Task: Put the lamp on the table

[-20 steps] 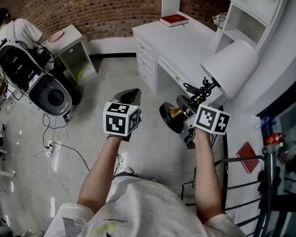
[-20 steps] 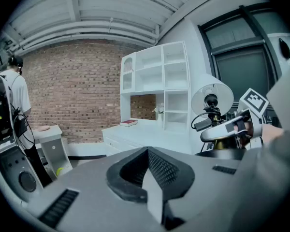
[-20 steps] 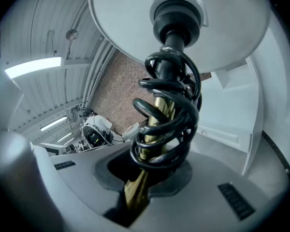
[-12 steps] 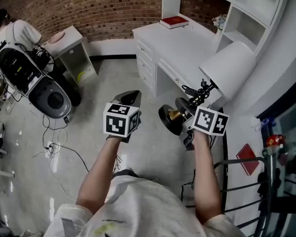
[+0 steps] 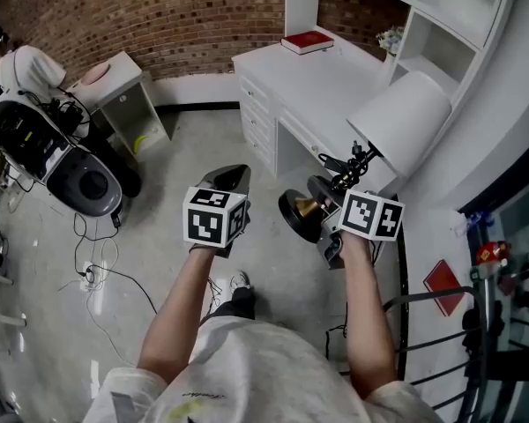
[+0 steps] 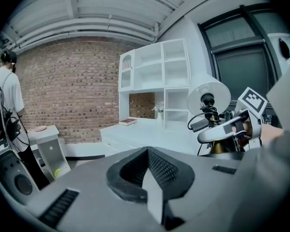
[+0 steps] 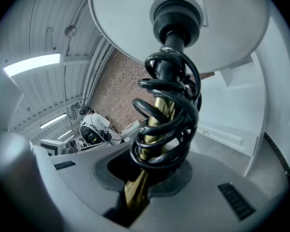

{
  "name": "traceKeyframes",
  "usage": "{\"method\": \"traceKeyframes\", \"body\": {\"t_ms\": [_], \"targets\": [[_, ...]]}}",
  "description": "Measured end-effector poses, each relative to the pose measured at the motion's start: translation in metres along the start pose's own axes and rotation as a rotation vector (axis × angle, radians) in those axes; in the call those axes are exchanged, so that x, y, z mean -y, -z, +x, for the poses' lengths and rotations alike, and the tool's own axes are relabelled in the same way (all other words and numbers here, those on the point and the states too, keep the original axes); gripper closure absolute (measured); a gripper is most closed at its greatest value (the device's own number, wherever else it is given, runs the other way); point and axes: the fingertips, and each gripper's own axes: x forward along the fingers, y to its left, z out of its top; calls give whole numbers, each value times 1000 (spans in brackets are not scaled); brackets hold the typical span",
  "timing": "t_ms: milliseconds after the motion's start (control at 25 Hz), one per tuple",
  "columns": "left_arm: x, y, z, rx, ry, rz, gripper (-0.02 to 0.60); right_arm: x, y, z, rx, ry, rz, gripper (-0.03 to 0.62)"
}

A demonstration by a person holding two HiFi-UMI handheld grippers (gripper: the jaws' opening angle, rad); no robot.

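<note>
Clamped narrowly between the fingers of the right gripper [image 7: 135, 202]: the brass stem [image 7: 158, 105] of the lamp [image 5: 353, 170], taken just below a coil of black cord [image 7: 164, 151] wound round it. Pressed together on nothing: the fingers of the left gripper [image 6: 150, 173], left of the lamp and apart from it.

Carried tilted above the floor [image 5: 203, 139], just near of the white desk [image 5: 326, 77] and not yet set down, with the round black base [image 5: 295, 211] to the left and the white shade [image 5: 404, 117] to the far right.

- **Stem:** smooth polished metal, stiff, probably slippery under the pads.
- **Cord:** rubbery and springy.
- **Shade:** broad tapered drum, matt, likely thin and easily dented, so best not gripped.
- **Base:** probably the heaviest part, so expect a pull toward that end.
- **Best hold:** judged to be the stem, as now.
- **Desk top:** flat, painted, with a red book [image 5: 307, 40] lying at its far end.
</note>
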Motion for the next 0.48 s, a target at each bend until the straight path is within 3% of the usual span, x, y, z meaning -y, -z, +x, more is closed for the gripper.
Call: {"method": "traceKeyframes", "body": {"t_ms": [480], "targets": [[-42, -26, 77, -18, 61, 10, 589, 28, -42, 64, 11, 36, 16, 520]]}}
